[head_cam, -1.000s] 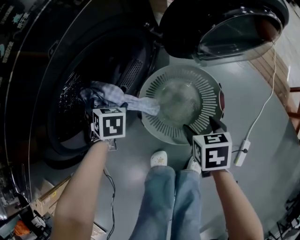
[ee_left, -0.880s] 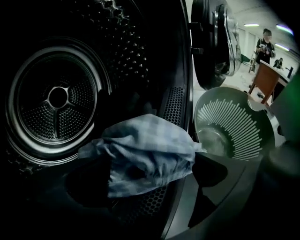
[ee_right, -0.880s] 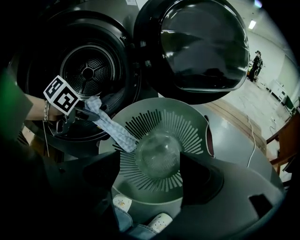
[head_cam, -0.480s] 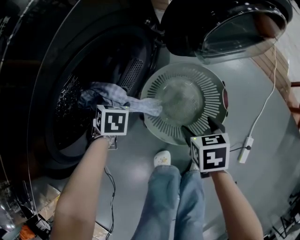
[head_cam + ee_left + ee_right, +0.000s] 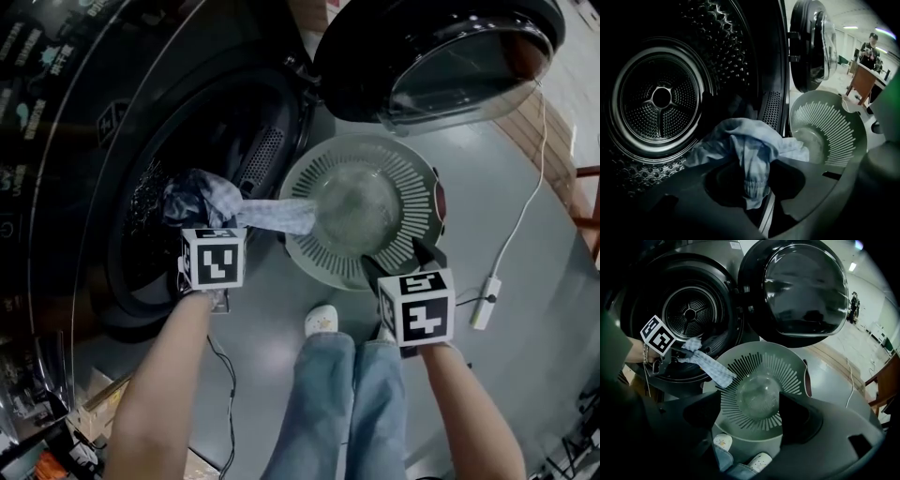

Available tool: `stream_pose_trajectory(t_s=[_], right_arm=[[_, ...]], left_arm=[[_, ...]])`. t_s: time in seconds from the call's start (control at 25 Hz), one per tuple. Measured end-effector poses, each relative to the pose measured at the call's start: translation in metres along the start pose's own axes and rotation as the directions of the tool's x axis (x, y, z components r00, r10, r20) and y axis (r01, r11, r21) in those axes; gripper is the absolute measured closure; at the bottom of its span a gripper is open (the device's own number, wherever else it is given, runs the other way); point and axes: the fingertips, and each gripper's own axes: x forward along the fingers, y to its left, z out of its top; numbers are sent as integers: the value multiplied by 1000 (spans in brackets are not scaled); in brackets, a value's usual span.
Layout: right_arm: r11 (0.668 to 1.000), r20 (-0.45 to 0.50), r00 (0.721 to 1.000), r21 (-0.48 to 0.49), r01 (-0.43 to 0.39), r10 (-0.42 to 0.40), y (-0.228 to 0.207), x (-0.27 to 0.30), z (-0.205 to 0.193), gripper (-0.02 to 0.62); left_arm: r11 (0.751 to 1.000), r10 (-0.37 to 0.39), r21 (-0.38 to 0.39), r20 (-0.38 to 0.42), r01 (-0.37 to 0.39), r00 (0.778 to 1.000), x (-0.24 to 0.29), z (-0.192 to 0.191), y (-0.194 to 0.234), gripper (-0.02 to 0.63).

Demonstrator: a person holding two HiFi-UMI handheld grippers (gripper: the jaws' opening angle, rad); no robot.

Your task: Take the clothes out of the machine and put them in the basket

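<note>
**Unloading a front-loading machine.** The machine (image 5: pixel 112 141) is standing ahead of the left gripper (image 5: pixel 754 199). Its perforated drum (image 5: pixel 661 98) is lying beyond and to the left of that gripper's jaws, and the round door (image 5: pixel 441 56) is hanging open to their upper right. The slotted grey basket (image 5: pixel 412 187) is sitting on the floor (image 5: pixel 553 347) directly ahead of and below the right gripper (image 5: pixel 750 413). That gripper's jaws are standing wide apart and holding nothing, with only the basket's bottom showing beyond the gap. A pale blue checked garment (image 5: pixel 750 145) is lying across the lip of the machine's opening, bunched just ahead of the left gripper. One end is trailing to that gripper's right and reaching the basket's nearest rim. The left gripper's jaws are closing, and a fold of the garment is hanging between them and being pinched. The person's legs (image 5: pixel 337 394), in jeans, are standing between the two grippers and behind both. A white cable (image 5: pixel 525 187) is running along the floor to the right of the right gripper
</note>
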Motion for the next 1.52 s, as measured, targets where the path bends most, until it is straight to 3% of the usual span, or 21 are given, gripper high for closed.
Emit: stream_pose_trajectory(t_s=[0.2,0.52,0.8,1.24,1.52], right_arm=[[1000,20,1000,-5,7,-7,-5,-17,5,212],[1000,55,998,13,15,-16,-12,-43,10,217],[998,58,998,57,33,-36,-29,-56,4,221],[991,78,993,113,77,-86,-74,-83,10,232],[989,67,993,123,87,-96,-88,-86,2,238]], left_arm=[[999,-34,-34,23,35,999,-23,7,-10,497],[990,-122,-51,110,129,986,-56,40,-62,497],[972,-228,-14,179,234,957,-86,67,-113,497],[903,-416,-5,239,429,878,-125,106,-178,497],[826,-535,-34,266,562,802,-129,116,-211,495]])
